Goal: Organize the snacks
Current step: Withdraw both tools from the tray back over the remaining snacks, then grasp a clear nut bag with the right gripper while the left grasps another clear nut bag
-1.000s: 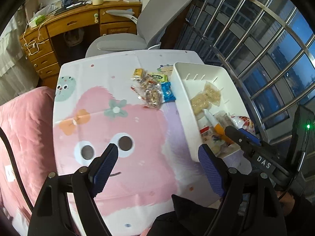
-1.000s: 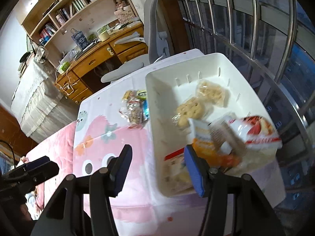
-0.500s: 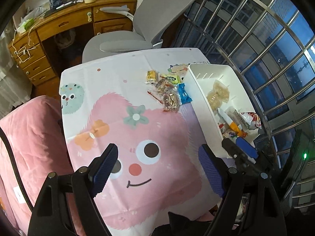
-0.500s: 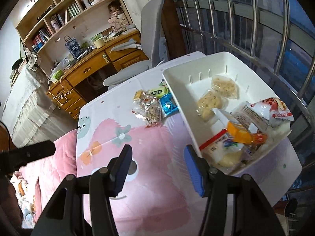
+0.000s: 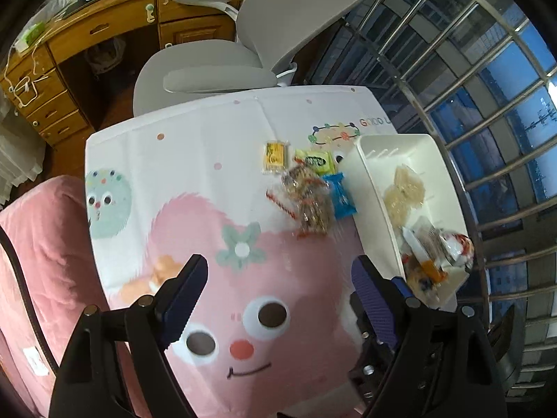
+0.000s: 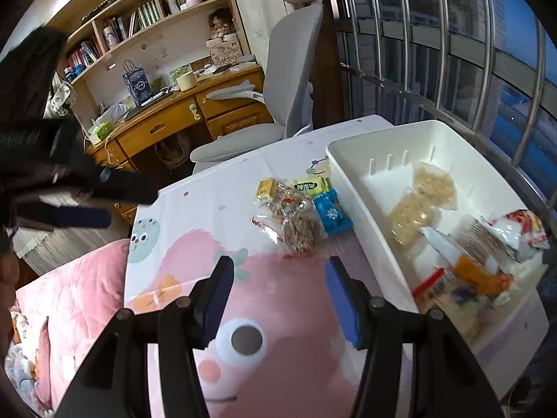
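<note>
Both empty, jaws wide apart: left gripper (image 5: 280, 287) and right gripper (image 6: 276, 291), hovering above worktop w/ pink cartoon-face cloth (image 5: 209, 160). Loose snacks bunched just beside white plastic bin (image 6: 351, 188): clear crinkly bag of mixed nuts (image 6: 296, 223), blue foil sachet (image 6: 332, 212) touching it, green sachet (image 6: 310, 184), yellow wrapped bar (image 6: 266, 188). Prob. light, soft, slippery film, contents crushable; best pinched at sealed end or across narrow width. Nut bag's long axis roughly away from cameras, tilted slightly.

5 snack packets (image 6: 296, 209) lie loose (clustered); 1 white bin (image 6: 351, 191); 1 chair (image 6: 278, 80).
</note>
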`<state>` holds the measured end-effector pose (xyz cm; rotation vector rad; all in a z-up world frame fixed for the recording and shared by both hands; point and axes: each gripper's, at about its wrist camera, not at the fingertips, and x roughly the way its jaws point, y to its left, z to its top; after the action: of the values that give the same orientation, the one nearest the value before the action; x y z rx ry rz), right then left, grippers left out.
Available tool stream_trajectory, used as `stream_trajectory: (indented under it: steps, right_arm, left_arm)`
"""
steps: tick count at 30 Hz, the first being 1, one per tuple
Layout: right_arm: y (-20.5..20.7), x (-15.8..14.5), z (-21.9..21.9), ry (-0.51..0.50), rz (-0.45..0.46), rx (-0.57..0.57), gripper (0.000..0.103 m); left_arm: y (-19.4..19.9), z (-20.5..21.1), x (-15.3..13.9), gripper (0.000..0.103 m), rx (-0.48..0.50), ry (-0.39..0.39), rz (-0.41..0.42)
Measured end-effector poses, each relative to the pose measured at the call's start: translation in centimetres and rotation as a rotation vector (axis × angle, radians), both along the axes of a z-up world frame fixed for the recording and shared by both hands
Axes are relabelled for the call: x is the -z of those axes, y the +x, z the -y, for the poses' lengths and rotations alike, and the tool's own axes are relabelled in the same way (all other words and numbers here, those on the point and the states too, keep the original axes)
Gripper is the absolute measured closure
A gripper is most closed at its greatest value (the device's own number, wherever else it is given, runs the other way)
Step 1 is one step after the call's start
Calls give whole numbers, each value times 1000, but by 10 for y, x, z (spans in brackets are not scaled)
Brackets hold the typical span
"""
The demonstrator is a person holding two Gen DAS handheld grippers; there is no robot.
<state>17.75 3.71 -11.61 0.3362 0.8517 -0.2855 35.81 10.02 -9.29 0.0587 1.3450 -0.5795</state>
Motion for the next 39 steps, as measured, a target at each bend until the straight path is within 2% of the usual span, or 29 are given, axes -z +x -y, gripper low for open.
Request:
stream_trajectory:
  steps: [7,10,18,25,33,35,39]
  right_arm:
    - [39,45,1,-61,-22,47,48]
    - [54,72,10,-23,-81,79,48]
    - [72,117,18,-44,-120,104,48]
    - [81,129,25,-46,-100,109,48]
    - [88,130,30,-21,-77,90,49]
    - [87,130,32,-8,-73,82,55]
    - [85,130,36,29,-78,78,61]
  left_arm:
    - [56,44,39,19,25,16,-50]
    - [78,66,61,19,41,18,-66]
    - [108,110,121,19,88,70,-114]
    - [116,129,169,19,114,98,-184]
    - [116,143,183,19,142,86,-226]
    - [115,147,186,19,149,86,-237]
    - [112,157,189,20,158,91,-248]
